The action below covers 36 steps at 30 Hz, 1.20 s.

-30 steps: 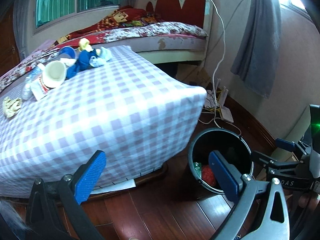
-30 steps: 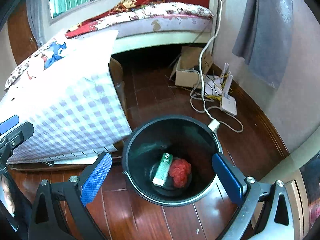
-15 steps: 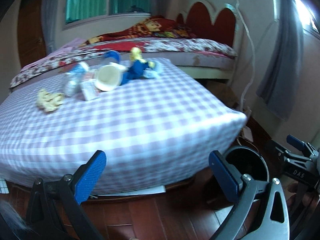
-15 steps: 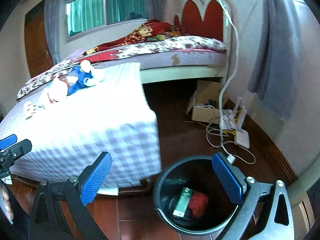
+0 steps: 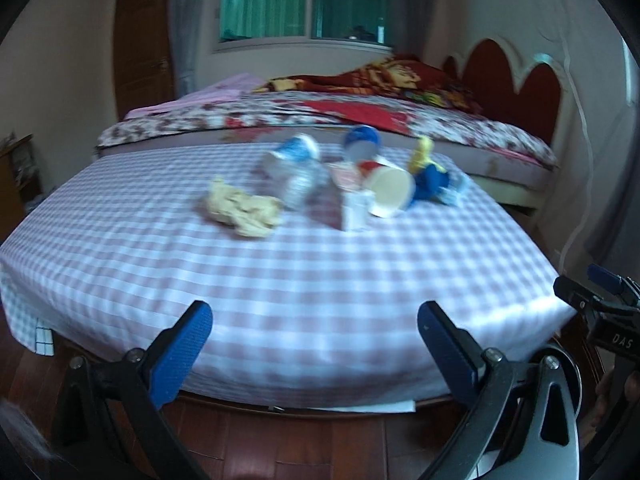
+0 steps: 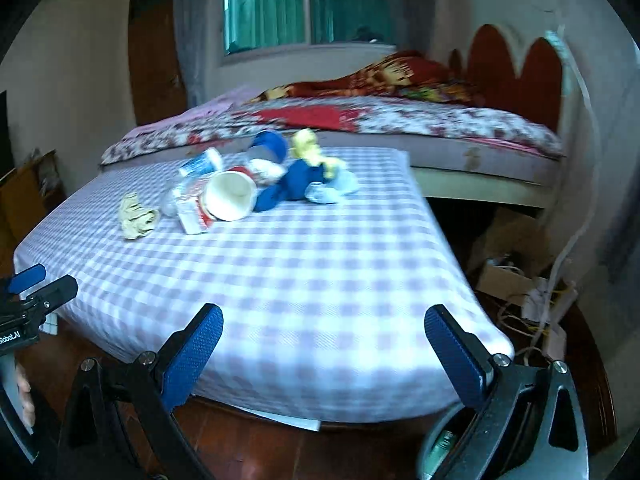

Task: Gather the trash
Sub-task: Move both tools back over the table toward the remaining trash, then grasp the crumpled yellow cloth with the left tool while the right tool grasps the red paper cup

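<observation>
Trash lies in a cluster at the far side of the checked mattress (image 5: 304, 280): a crumpled beige paper (image 5: 242, 210) (image 6: 136, 216), a clear plastic bottle (image 5: 294, 174), a small white carton (image 5: 354, 210) (image 6: 192, 216) and a tipped paper cup (image 5: 390, 192) (image 6: 230, 196). My left gripper (image 5: 316, 344) is open and empty at the near edge of the mattress. My right gripper (image 6: 324, 344) is open and empty too. Low behind its right finger, the black bin (image 6: 444, 448) shows part of its rim, with a green box inside.
A blue and yellow plush toy (image 6: 304, 178) lies beside the cup. Behind stands a bed (image 5: 360, 120) with a red headboard. A cardboard box, cables and white devices (image 6: 532, 296) sit on the wooden floor at the right. A hand (image 6: 24, 392) shows at far left.
Both grippers have swung up and left, from the bin on the floor to facing the mattress top. The bin has dropped nearly out of both views. Both stay open.
</observation>
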Tool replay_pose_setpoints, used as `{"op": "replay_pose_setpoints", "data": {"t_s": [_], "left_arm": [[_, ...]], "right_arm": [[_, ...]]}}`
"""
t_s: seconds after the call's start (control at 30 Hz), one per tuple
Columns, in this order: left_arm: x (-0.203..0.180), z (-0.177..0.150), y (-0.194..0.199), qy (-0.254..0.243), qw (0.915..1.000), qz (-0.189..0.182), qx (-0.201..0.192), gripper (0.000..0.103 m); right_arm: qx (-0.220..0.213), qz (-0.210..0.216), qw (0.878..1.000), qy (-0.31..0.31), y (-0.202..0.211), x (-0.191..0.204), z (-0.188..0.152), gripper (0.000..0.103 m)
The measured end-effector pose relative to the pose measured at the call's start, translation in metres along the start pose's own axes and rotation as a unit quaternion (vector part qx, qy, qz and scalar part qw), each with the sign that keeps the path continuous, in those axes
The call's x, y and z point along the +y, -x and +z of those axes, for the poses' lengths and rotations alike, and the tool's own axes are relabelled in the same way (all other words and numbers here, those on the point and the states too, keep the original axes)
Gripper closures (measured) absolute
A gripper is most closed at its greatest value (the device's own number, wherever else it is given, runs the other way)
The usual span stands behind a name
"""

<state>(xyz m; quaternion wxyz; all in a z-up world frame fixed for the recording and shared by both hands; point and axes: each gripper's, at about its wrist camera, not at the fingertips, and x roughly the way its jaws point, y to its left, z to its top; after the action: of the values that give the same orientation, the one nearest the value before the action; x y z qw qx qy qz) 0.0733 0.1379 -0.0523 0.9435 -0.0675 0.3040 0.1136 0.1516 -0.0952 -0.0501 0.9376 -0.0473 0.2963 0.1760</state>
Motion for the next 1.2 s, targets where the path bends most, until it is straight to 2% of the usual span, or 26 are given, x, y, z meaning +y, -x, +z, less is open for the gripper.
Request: {"op": "replay_pose_setpoints", "data": {"t_s": [0.2,0.27,0.33,0.47,0.53,0.73,0.87,0.93,1.13,1.17,1.2], "left_arm": [[0.039,0.022,-0.028,0.021,0.9992,0.036,0.003,0.001],[0.046,0.029,-0.038,0.025,0.9988,0.041,0.003,0.001],[0.052,0.039,-0.053,0.027,0.9986,0.046,0.004,0.001],[0.055,0.053,-0.084,0.028,0.9984,0.046,0.019,0.004],[0.056,0.058,-0.103,0.030,0.9983,0.041,0.030,0.007],[0.066,0.071,-0.141,0.053,0.9963,0.038,0.055,0.012],[0.068,0.077,-0.161,0.050,0.9950,0.044,0.075,0.012],[0.069,0.078,-0.169,0.047,0.9941,0.047,0.085,0.012],[0.067,0.074,-0.177,0.044,0.9930,0.035,0.104,0.013],[0.065,0.074,-0.180,0.041,0.9927,0.035,0.108,0.013],[0.063,0.074,-0.183,0.039,0.9920,0.036,0.115,0.014]], "right_arm": [[0.012,0.026,1.000,0.012,-0.041,0.024,0.030,0.001],[0.015,0.033,0.999,0.012,-0.058,0.028,0.041,0.004],[0.022,0.045,0.999,0.010,-0.072,0.032,0.050,0.020],[0.035,0.057,0.998,0.017,-0.106,0.042,0.068,0.029],[0.043,0.060,0.997,0.022,-0.123,0.047,0.076,0.040],[0.063,0.063,0.995,0.038,-0.167,0.060,0.091,0.056],[0.073,0.065,0.994,0.042,-0.190,0.066,0.099,0.066],[0.077,0.069,0.994,0.042,-0.198,0.069,0.101,0.071],[0.077,0.073,0.993,0.050,-0.205,0.076,0.102,0.076],[0.078,0.073,0.993,0.050,-0.206,0.076,0.102,0.079],[0.079,0.074,0.993,0.051,-0.206,0.076,0.103,0.086]]}}
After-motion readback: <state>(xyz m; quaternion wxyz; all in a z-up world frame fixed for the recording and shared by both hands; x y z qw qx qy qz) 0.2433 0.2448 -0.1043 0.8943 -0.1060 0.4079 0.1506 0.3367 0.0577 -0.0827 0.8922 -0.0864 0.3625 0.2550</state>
